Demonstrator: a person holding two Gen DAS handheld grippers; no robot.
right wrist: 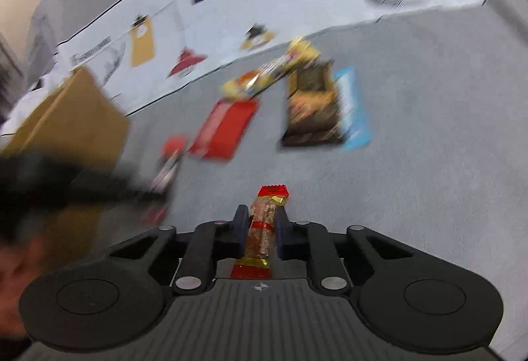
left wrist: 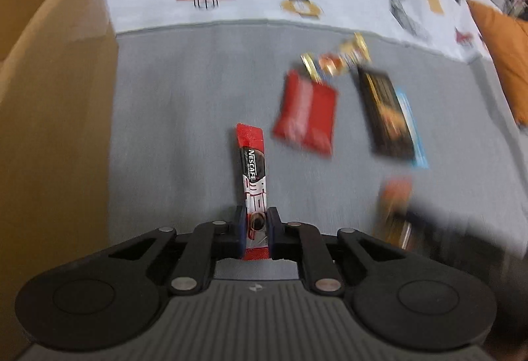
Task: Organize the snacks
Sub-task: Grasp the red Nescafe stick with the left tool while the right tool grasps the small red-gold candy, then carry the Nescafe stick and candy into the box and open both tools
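My left gripper (left wrist: 255,229) is clenched on a Nescafé coffee stick (left wrist: 252,182), a slim glossy sachet standing up between the jaws. My right gripper (right wrist: 262,229) is clenched on a snack bar (right wrist: 264,229) in crinkly clear wrap with red and gold ends. The cardboard box (left wrist: 49,97) stands at the left. I should carry both over its rim before letting go, keeping a light squeeze so the thin wrappers don't slip. A red pouch (left wrist: 305,115), flat and smooth, and a dark packet (left wrist: 386,116) lie farther off on the grey cloth (left wrist: 181,113).
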